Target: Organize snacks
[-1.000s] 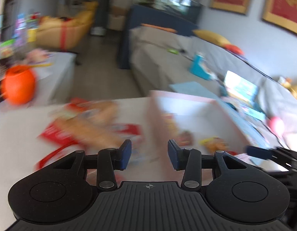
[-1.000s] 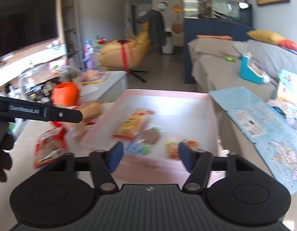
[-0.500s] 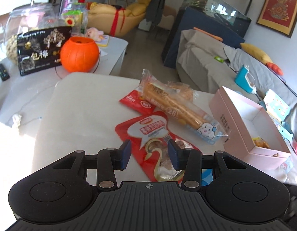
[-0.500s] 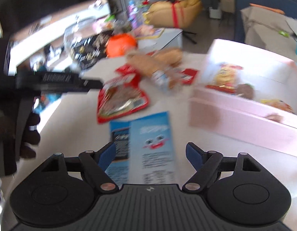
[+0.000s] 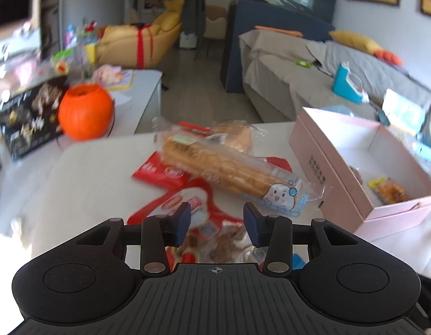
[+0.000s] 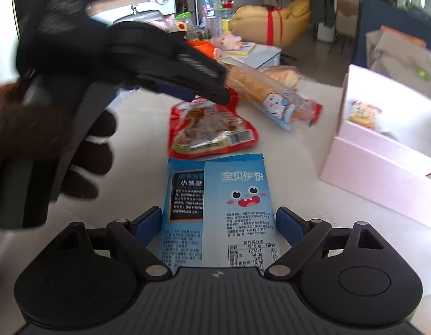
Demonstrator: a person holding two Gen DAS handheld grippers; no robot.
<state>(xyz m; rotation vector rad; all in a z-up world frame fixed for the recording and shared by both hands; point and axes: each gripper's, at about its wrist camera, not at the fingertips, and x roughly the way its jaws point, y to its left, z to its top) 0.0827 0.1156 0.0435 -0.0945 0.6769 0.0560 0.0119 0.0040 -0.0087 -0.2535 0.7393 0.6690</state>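
On the white table lie a long bread stick in clear wrap (image 5: 232, 171) (image 6: 260, 89), a red meat-snack pouch (image 5: 204, 223) (image 6: 209, 131), a small red packet (image 5: 159, 171) and a blue snack packet (image 6: 218, 209). An open pink box (image 5: 321, 164) (image 6: 368, 164) at the right holds several snacks. My left gripper (image 5: 216, 224) is open just above the red pouch; it also shows in the right wrist view (image 6: 204, 89). My right gripper (image 6: 219, 222) is open with its fingers on either side of the blue packet.
An orange pumpkin pot (image 5: 85, 111) and a black box (image 5: 28, 120) stand on a side table at the far left. A grey sofa (image 5: 313, 78) with clutter lies behind the pink box. A yellow armchair (image 5: 142, 42) stands at the back.
My left gripper has lowered closer to the red pouch and the bread stick. My right gripper has moved forward and now straddles the blue packet. Both stay open.
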